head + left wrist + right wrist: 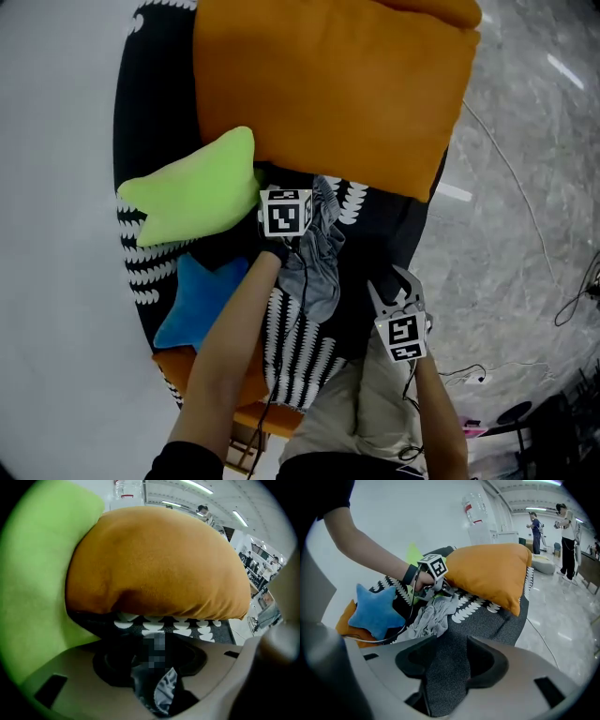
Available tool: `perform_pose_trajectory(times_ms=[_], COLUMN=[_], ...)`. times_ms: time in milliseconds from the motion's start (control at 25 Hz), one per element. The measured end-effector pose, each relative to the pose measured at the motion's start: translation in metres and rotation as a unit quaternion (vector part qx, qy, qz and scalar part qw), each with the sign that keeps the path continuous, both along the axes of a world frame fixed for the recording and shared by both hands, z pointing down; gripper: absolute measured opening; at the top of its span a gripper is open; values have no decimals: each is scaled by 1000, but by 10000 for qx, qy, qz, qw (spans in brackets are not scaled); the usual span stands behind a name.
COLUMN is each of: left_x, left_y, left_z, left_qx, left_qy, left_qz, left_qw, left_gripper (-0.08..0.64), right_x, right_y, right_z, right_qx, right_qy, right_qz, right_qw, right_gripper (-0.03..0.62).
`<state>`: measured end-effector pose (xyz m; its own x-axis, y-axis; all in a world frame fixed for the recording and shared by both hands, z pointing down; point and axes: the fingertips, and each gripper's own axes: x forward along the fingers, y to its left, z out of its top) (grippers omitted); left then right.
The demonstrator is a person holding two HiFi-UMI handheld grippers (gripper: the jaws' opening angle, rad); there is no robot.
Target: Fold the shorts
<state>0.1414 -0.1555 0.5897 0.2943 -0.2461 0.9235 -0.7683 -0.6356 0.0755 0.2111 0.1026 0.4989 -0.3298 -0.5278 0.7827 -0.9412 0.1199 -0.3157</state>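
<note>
Currently the shorts (pixel 314 267) lie crumpled on the black patterned cover (pixel 398 220), just below the orange cushion (pixel 328 84). A bunch of their cloth is pinched in the left claw (pixel 155 667). The right claw (pixel 398 298) is held apart over bare cover, with nothing in it. Probably the shorts are best spread flat before creasing, with a second edge taken by the right claw. No container is seen except a clear bottle (pixel 474 508), its contents not discernible.
</note>
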Motion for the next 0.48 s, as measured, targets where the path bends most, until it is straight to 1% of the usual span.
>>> perform_pose_trajectory(times_ms=[40,120,160,200,280,360,480], left_x=[-4,-14,-21,-28,-39,-48,-69], left_y=[0,3,6,10,17,26,44], left_z=[1,0,0,-2,-11,-29,-69], left_qx=[-35,-40,-40,-54,-117,-185,-245], left_qy=[-72,-287,-403,-483,-492,-335,63], left_qz=[-48,-94,-71,-8,118,82,-159], left_qw=[10000,9995,9992,9988,9986,9992,9996], left_gripper=[199,102,33,26,25,23,21], right_x=[-1,-2,-3,-5,-9,-9,-13], right_y=[-3,-8,-11,-14,-19,-23,-20], right_z=[0,3,5,8,16,25,36], right_qx=[8,10,2,-12,-57,-107,-196], right_qy=[-9,-37,-63,-101,-199,-307,-385], right_qz=[-17,-39,-41,-35,4,99,272], right_qw=[10000,10000,10000,9999,9998,9994,9987], right_gripper=[218,216,216,216,215,213,207])
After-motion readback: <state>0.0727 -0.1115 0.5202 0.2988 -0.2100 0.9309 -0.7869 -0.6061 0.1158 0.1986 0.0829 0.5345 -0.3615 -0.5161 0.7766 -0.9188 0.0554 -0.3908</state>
